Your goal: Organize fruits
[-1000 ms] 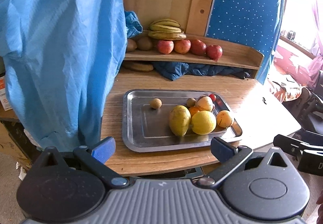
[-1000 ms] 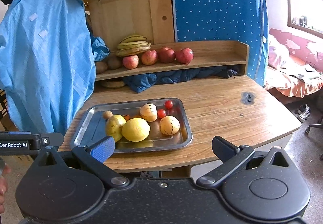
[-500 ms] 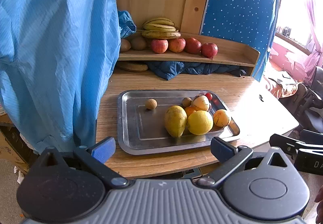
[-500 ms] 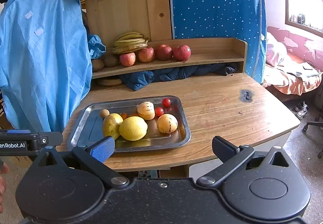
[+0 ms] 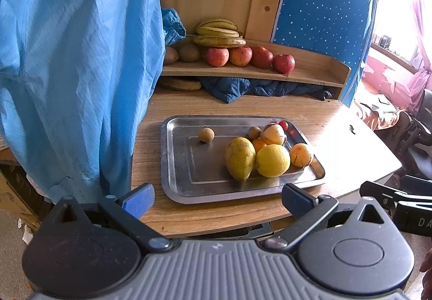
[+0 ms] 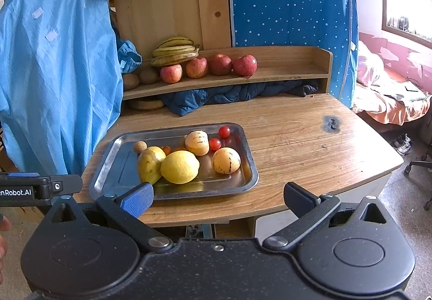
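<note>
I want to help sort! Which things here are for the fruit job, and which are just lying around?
For the job:
- metal tray
- lemon
- mango
- cherry tomatoes
- apples on the wooden shelf
- bananas

Just lying around:
- blue coat
- dark blue cloth
- dotted blue panel

Carrying everything: light wood-grain table (image 6: pixel 297 143) with dark burn-like mark (image 6: pixel 331 123) near its right side. Lying directly on it: rectangular shiny metal tray (image 6: pixel 249 162) near front edge, crumpled dark blue cloth (image 6: pixel 229 96) at the back, flat tan round thing (image 6: pixel 147 104) beside cloth. Sitting at table's rear: low wooden shelf (image 6: pixel 291 70), bearing yellow-green banana bunch (image 6: pixel 175 51), four red apples (image 6: pixel 221 64), brown kiwis (image 6: pixel 148 76).
</note>
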`<state>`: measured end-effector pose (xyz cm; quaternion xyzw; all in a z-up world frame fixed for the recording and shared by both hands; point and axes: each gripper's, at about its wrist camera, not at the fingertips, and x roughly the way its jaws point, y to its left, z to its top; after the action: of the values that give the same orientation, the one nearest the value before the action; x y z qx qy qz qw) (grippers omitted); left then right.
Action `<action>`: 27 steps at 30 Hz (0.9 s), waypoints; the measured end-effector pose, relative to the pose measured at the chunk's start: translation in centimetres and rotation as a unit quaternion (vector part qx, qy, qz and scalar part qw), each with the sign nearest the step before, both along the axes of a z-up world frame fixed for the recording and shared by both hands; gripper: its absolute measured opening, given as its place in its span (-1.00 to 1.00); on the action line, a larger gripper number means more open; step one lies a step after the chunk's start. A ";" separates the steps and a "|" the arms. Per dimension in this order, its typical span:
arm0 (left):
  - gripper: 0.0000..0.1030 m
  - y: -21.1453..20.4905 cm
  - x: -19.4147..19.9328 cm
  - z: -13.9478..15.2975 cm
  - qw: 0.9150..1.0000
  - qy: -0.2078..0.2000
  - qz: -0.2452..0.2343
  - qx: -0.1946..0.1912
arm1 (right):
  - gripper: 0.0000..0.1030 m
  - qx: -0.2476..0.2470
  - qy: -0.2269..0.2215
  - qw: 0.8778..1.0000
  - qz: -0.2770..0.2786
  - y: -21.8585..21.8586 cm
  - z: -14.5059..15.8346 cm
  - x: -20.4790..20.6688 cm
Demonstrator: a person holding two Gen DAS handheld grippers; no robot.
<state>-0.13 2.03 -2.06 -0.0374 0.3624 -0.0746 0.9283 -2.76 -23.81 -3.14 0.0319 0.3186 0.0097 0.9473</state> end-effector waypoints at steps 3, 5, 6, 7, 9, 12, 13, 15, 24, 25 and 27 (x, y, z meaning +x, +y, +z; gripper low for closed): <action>0.99 0.1 0.0 -0.1 1.000 0.001 0.001 -0.001 | 0.99 -0.001 0.002 1.000 0.000 0.1 -0.1 0.0; 0.99 0.2 -0.1 -0.1 1.000 0.002 0.002 -0.003 | 0.99 -0.003 0.003 1.000 0.001 0.2 -0.1 -0.1; 0.99 0.3 0.0 -0.1 1.000 0.002 0.002 -0.004 | 0.99 -0.004 0.003 1.000 0.001 0.2 -0.1 -0.1; 0.99 0.4 -0.1 -0.2 1.000 0.003 0.002 -0.005 | 0.99 -0.004 0.003 1.000 0.001 0.2 -0.1 -0.1; 0.99 0.4 -0.1 -0.2 1.000 0.004 0.003 -0.006 | 0.99 -0.006 0.004 1.000 0.001 0.2 0.0 -0.2; 0.99 0.3 -0.2 -0.2 1.000 0.004 0.004 -0.009 | 0.99 -0.008 0.003 1.000 0.001 0.2 0.0 -0.3; 0.99 0.3 -0.2 -0.2 1.000 0.004 0.004 -0.009 | 0.99 -0.009 0.003 1.000 0.001 0.2 0.1 -0.4; 0.99 0.3 -0.3 -0.1 1.000 0.003 0.005 -0.010 | 0.99 -0.009 0.003 1.000 0.000 0.1 0.1 -0.6; 0.99 0.1 -0.8 0.1 1.000 0.000 0.008 -0.008 | 0.99 -0.008 0.001 1.000 0.002 0.0 0.3 -1.3; 0.99 0.1 -0.9 0.1 1.000 0.000 0.007 -0.008 | 0.99 -0.008 0.000 1.000 0.001 -0.1 0.3 -1.4; 0.99 -0.1 -1.0 0.2 1.000 -0.002 0.006 -0.007 | 0.99 -0.008 -0.002 1.000 -0.001 -0.3 0.4 -1.5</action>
<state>-1.12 1.95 -1.86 -0.0465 0.3598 -0.0715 0.9291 -4.29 -24.08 -2.74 0.0245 0.3166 0.0065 0.9482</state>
